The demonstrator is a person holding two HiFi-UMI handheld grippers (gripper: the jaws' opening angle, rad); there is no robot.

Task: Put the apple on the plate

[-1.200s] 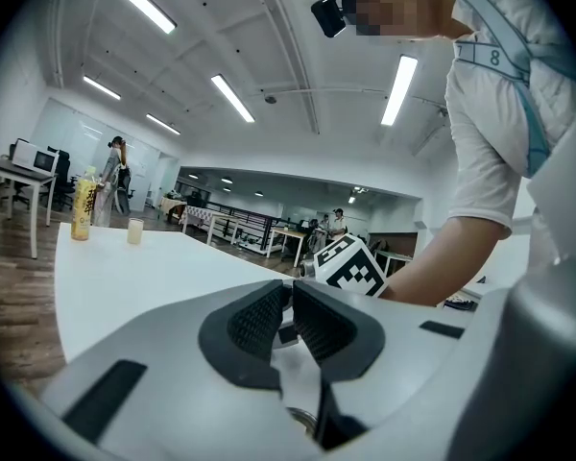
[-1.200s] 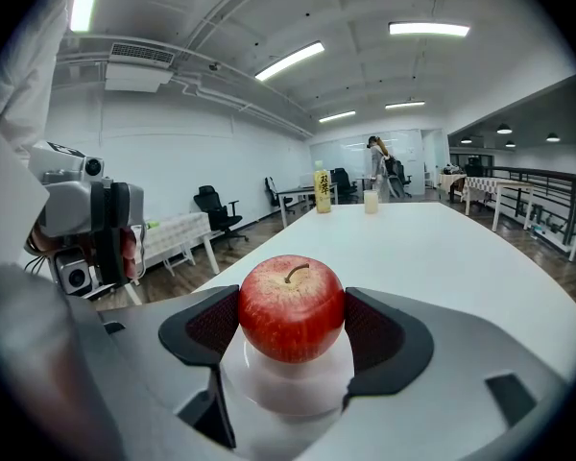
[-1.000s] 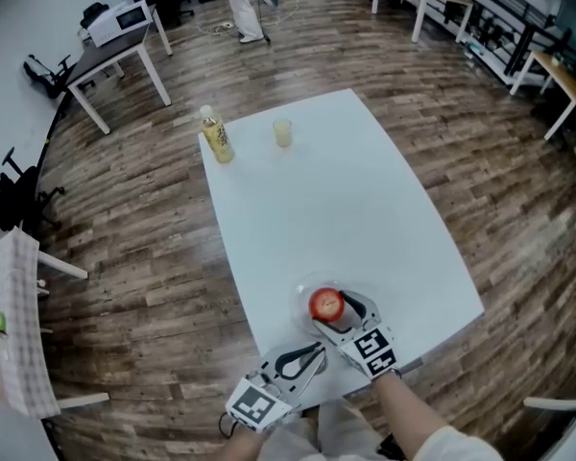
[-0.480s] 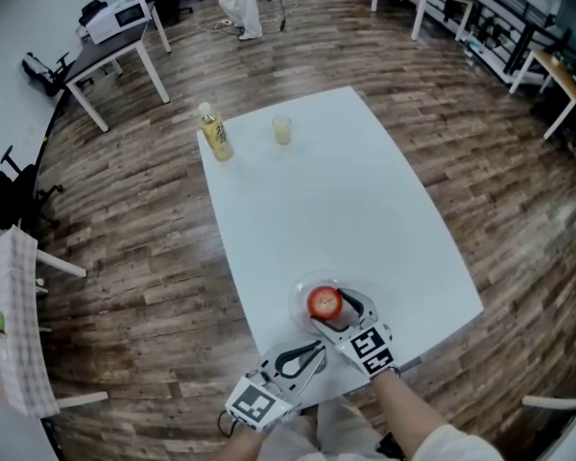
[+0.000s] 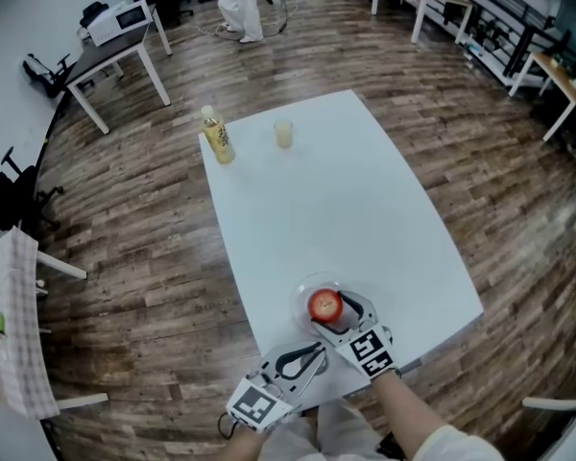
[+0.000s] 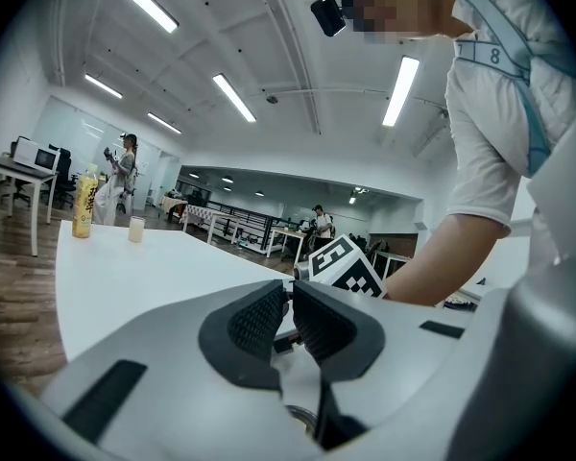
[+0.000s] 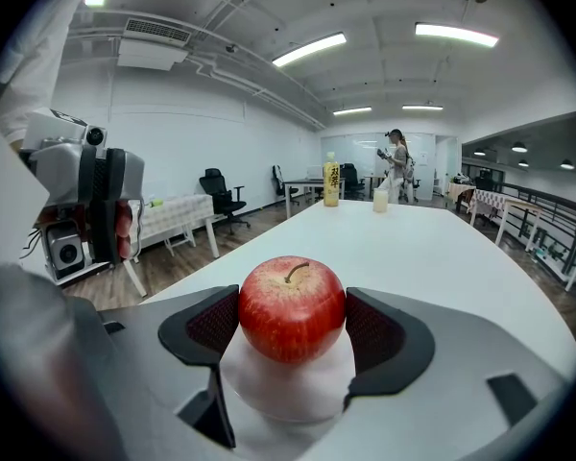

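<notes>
A red apple [image 5: 324, 304] sits on a small pale plate [image 5: 304, 292] near the front edge of the white table [image 5: 346, 200]. My right gripper [image 5: 330, 309] reaches in from the near side and is shut on the apple. In the right gripper view both dark pads press the sides of the apple [image 7: 292, 307], whose base rests on the plate [image 7: 288, 397]. My left gripper [image 5: 315, 354] lies low at the table's front edge, just left of the right one. In the left gripper view, the left gripper [image 6: 290, 317] is shut with nothing held.
A yellow bottle [image 5: 216, 134] and a small cup [image 5: 283, 133] stand at the table's far left corner. Wooden floor surrounds the table. A desk with a microwave [image 5: 115, 22] and a standing person [image 5: 242, 3] are far behind.
</notes>
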